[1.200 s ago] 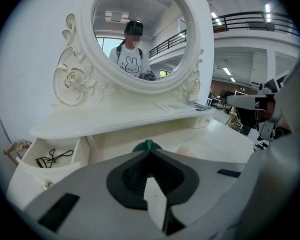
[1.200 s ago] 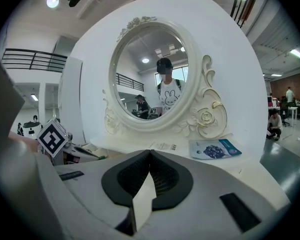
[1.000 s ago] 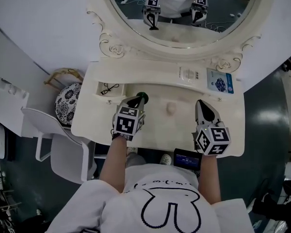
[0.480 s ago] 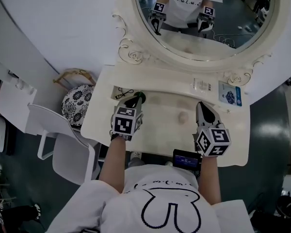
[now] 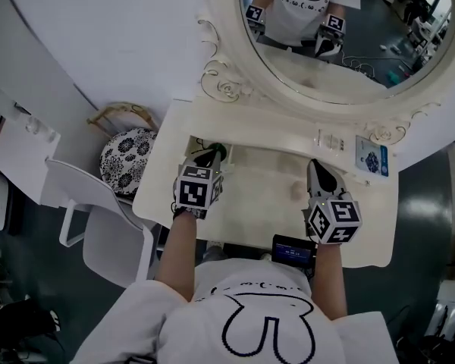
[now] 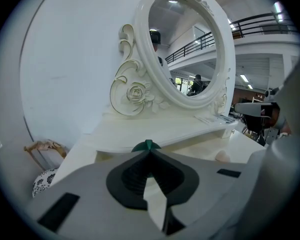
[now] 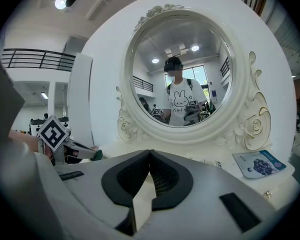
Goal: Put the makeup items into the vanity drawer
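Gripping a small green item (image 5: 221,151) with your left gripper (image 5: 214,156), you hold your right gripper (image 5: 314,164), at three o'clock, jaws together.

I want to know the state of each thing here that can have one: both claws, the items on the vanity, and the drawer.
Left claw, shut, nothing between the jaws.
Right claw, shut, nothing held.
Pale round item, lying on the vanity top, apart from both claws.
Blue packet, lying flat on the raised shelf.
Drawer, cannot tell; none shows open in these views.
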